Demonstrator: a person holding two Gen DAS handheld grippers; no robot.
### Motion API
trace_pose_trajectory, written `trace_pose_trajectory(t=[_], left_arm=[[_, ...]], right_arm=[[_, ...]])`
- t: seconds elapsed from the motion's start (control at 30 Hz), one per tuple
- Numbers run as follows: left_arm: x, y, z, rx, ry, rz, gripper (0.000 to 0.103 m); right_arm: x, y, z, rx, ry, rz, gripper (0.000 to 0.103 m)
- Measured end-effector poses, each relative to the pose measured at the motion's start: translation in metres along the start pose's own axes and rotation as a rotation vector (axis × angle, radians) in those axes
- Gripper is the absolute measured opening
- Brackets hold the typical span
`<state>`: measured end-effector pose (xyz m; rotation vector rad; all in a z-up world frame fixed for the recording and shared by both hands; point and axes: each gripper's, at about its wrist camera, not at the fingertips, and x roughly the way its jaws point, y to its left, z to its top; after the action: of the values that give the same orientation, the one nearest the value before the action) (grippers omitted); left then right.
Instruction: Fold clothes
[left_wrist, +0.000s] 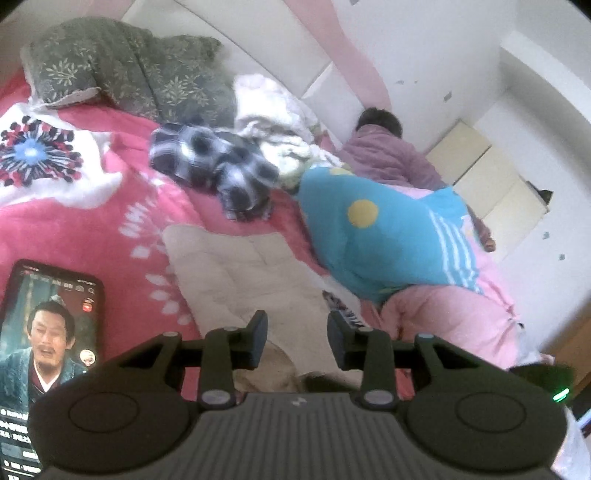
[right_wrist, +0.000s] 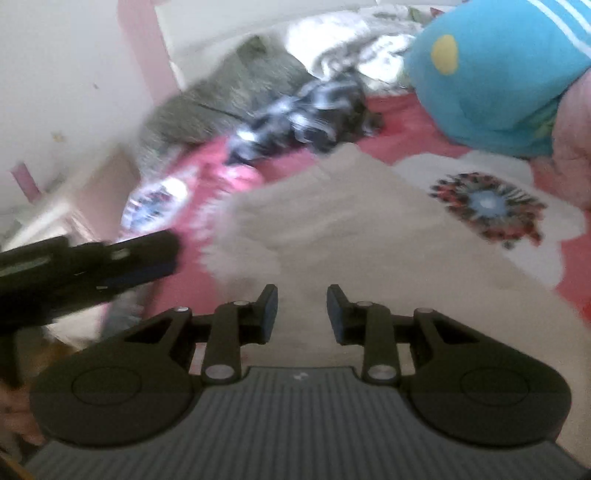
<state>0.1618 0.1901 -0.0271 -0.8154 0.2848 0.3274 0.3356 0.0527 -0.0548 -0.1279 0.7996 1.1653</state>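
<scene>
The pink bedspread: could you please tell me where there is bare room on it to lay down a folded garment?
One free strip lies on the pink bedspread, bordered by the beige quilted garment, the lit phone and the black-and-white checked cloth. The far side is crowded: grey floral quilt, white crumpled laundry and blue cushion.

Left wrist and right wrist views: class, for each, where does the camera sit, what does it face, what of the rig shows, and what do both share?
Left wrist: behind the left hand-held gripper, jaws apart and empty, facing the cream garment, a phone and a lying person.
Right wrist: behind the right hand-held gripper, jaws apart and empty, over the cream garment; the left hand-held gripper shows.
Shared: cream garment, checked cloth, blue cushion.
</scene>
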Motion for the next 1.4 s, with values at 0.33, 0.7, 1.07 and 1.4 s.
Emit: trace_pose_trajectory(t=[0.33,0.7,1.07,1.4], left_arm=[[-0.01,-0.009,-0.003,0.062,0.059,-0.103,0.039],[-0.005,-0.03,-0.03,0.15,0.126,-0.156,0.039],[-0.005,-0.058,-0.051,0.277,0.143,-0.183,0.04],[0.051,-0.101,-0.074,0.464,0.206,-0.169,0.04]], right_arm=[[-0.003,0.047,-0.02,0.08,-0.05,-0.307,0.031],[-0.162,0.062,-0.125,0.448,-0.315,-0.629,0.034],[-0.249,0.066,-0.193,0.553,-0.498,-0.656,0.053],[-0.287,0.06,-0.247,0.556,-0.592,-0.708,0.06]])
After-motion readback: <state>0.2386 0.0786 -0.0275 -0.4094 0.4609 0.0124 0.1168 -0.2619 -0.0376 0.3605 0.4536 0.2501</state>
